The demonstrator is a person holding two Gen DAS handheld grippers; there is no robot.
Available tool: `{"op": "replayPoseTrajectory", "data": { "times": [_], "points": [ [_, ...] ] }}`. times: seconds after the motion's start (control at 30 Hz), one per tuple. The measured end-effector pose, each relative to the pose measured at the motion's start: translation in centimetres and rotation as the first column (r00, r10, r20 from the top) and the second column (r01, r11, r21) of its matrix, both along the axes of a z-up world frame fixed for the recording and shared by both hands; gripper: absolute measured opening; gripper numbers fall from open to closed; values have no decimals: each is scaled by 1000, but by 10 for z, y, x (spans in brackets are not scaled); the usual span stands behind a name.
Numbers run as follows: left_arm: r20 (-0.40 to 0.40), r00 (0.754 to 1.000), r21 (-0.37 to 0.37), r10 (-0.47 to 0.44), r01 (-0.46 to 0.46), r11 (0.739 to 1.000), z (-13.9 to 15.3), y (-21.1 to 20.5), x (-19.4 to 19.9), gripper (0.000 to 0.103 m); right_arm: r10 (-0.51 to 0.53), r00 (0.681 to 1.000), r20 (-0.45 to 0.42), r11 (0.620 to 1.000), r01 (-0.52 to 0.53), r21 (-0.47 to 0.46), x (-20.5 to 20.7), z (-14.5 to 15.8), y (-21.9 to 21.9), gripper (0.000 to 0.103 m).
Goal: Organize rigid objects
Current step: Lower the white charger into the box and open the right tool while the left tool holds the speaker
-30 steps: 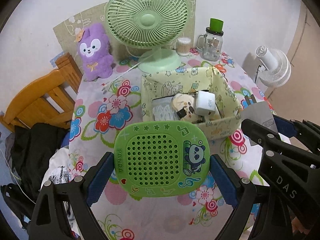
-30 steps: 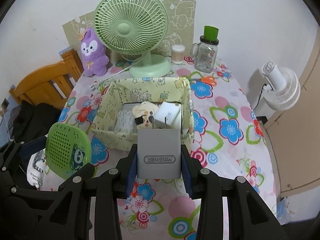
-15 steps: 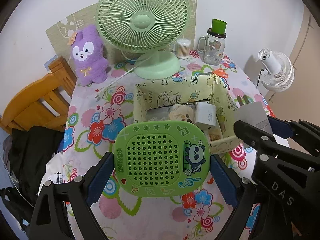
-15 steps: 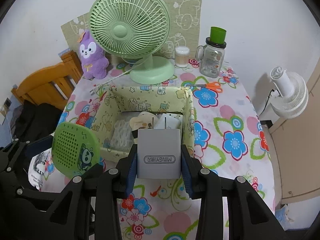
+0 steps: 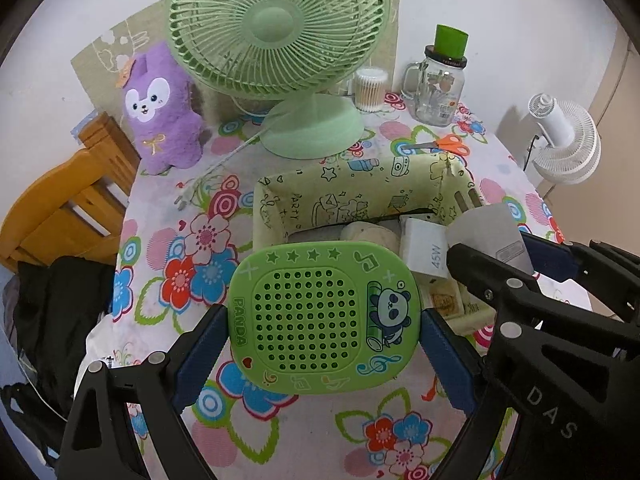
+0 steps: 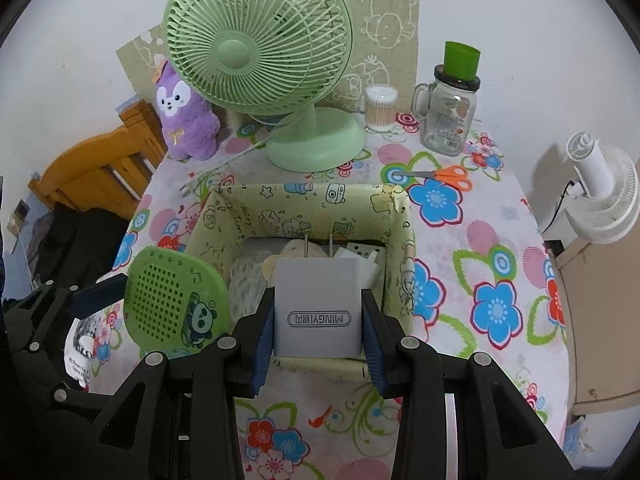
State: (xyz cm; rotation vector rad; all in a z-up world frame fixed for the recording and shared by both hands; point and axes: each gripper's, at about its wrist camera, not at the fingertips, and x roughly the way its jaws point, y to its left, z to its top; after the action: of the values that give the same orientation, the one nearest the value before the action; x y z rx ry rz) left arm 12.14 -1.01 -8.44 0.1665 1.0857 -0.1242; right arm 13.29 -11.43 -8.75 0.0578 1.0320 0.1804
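Right gripper (image 6: 318, 312): clenched on grey charger (image 6: 318, 306), prongs toward 12 o'clock.
Left gripper (image 5: 322, 332): clenched on green panda case (image 5: 324, 316), at 9 o'clock of charger.
Storage box (image 6: 308, 200): directly ahead at 12 o'clock, under charger prongs; right gripper nearer.

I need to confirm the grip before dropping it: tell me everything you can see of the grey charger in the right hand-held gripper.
The grey charger is a smooth, boxy plastic block with rounded edges and a framed "MINGYI" label that reads upside down in the right wrist view. Two metal prongs stick out of its far end, pointing toward the box. The right hand-held gripper clamps it between blue pads on its left and right sides, holding it level above the box's near wall. Nothing else touches it.
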Motion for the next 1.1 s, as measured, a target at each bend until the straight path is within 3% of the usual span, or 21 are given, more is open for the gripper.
{"op": "replayPoseTrajectory", "data": {
  "times": [0.83, 1.1],
  "points": [
    [-43, 999, 44, 13, -12, 999, -23, 6, 19, 95, 53, 989, -136, 996, -42, 82, 37, -40, 20, 43],
    [-47, 999, 46, 13, -11, 999, -23, 10, 18, 95, 53, 987, -149, 996, -43, 73, 38, -42, 22, 51]
  ]
}}
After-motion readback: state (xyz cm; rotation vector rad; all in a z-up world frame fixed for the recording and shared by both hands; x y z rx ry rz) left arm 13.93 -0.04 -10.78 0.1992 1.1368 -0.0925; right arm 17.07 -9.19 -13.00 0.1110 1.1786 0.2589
